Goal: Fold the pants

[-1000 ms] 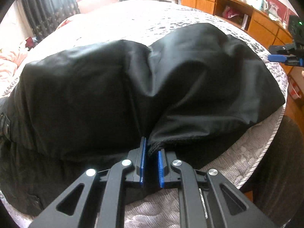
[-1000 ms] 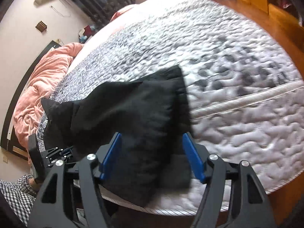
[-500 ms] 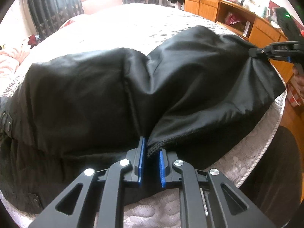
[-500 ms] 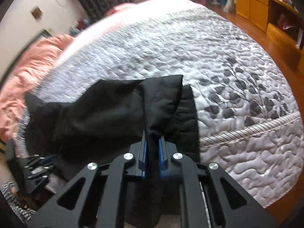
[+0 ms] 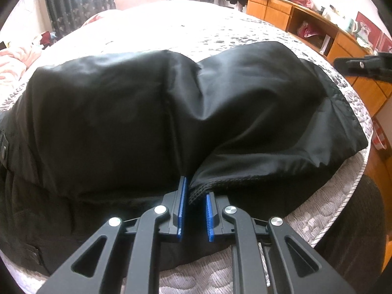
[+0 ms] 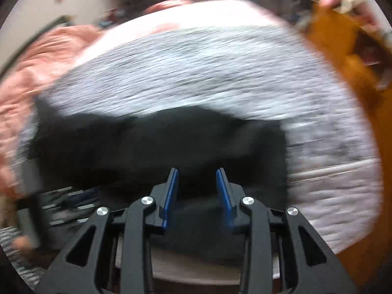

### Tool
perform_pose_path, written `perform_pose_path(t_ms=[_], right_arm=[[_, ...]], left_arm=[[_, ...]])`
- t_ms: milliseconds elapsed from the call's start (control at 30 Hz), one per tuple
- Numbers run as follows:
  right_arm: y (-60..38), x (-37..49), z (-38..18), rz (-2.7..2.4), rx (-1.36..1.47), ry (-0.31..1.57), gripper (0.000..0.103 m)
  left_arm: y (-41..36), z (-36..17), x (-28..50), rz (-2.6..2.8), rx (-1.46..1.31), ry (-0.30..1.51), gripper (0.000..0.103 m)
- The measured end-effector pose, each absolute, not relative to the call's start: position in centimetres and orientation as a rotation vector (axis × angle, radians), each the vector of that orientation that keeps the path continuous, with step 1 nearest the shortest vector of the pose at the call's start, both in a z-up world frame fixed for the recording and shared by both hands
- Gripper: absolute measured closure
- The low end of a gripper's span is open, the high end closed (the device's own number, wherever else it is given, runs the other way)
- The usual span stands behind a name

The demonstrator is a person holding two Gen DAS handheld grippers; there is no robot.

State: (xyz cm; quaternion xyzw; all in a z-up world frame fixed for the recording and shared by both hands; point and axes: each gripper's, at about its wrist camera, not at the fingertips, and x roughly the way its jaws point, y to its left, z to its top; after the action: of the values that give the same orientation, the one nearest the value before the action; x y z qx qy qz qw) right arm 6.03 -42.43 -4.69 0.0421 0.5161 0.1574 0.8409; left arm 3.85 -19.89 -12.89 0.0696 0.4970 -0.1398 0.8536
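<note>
Black pants (image 5: 152, 112) lie folded across the near corner of the bed. My left gripper (image 5: 195, 193) is shut on the hem of the upper layer, which bunches between the blue pads. In the right wrist view, which is blurred by motion, the pants (image 6: 156, 147) lie below and ahead of my right gripper (image 6: 197, 180). Its jaws stand apart with nothing between them. The right gripper also shows in the left wrist view (image 5: 362, 66), off the pants at the far right.
The bed has a grey patterned quilt (image 5: 245, 31) with a corded edge (image 5: 352, 196). A pink blanket (image 6: 36, 68) lies at the left. Wooden drawers and shelves (image 5: 318, 29) stand to the right of the bed. Dark curtains (image 5: 78, 2) hang behind.
My right gripper, shut on the pants half a second ago, has let go, opened and swung away from the cloth. The left gripper still holds the hem in the same place.
</note>
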Motion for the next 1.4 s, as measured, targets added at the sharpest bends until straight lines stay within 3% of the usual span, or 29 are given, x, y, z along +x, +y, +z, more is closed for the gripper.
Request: perform_pose_path(t_ms=[200, 333, 400, 433, 467, 767, 1000, 1067, 1100, 1167, 1400], right_arm=[[-40.6, 8.3, -13.3, 0.274, 0.142, 1.37, 0.071], [-40.9, 8.1, -13.2, 0.259, 0.153, 1.383, 0.072], [-40.4, 8.1, -13.4, 0.244, 0.098, 1.378, 0.072], [-40.1, 8.0, -13.4, 0.237, 0.071, 1.374, 0.072], [-39.9, 7.9, -13.4, 0.225, 0.053, 1.37, 0.072], [-39.4, 7.5, -13.3, 0.194, 0.045, 1.359, 0.071], [-40.2, 7.9, -13.2, 0.195, 0.041, 1.365, 0.071], [-40.1, 8.0, -13.2, 0.198, 0.045, 1.364, 0.071], [-40.1, 8.1, -13.2, 0.2, 0.046, 1.363, 0.071], [-40.1, 8.1, -13.3, 0.203, 0.05, 1.365, 0.071], [-40.2, 8.6, -13.5, 0.217, 0.067, 1.374, 0.071]], left_arm=[[-19.0, -12.7, 3.5, -0.317, 0.133, 1.047, 0.087], [-18.2, -10.9, 2.6, -0.371, 0.156, 1.072, 0.078], [-16.4, -9.6, 2.2, -0.384, 0.083, 1.103, 0.054], [-14.7, -8.7, 2.0, -0.36, 0.016, 1.093, 0.035], [-13.2, -8.1, 1.8, -0.334, -0.039, 1.078, 0.03], [2.7, -9.3, 7.5, -0.077, -0.482, 1.142, 0.037], [6.4, -10.0, 11.0, -0.074, -0.638, 1.154, 0.038], [7.0, -10.3, 11.0, -0.077, -0.698, 1.145, 0.073], [7.6, -10.3, 10.8, -0.068, -0.71, 1.141, 0.077], [8.0, -10.0, 10.2, -0.062, -0.716, 1.108, 0.094], [6.5, -5.0, 4.9, -0.034, -0.587, 0.894, 0.099]])
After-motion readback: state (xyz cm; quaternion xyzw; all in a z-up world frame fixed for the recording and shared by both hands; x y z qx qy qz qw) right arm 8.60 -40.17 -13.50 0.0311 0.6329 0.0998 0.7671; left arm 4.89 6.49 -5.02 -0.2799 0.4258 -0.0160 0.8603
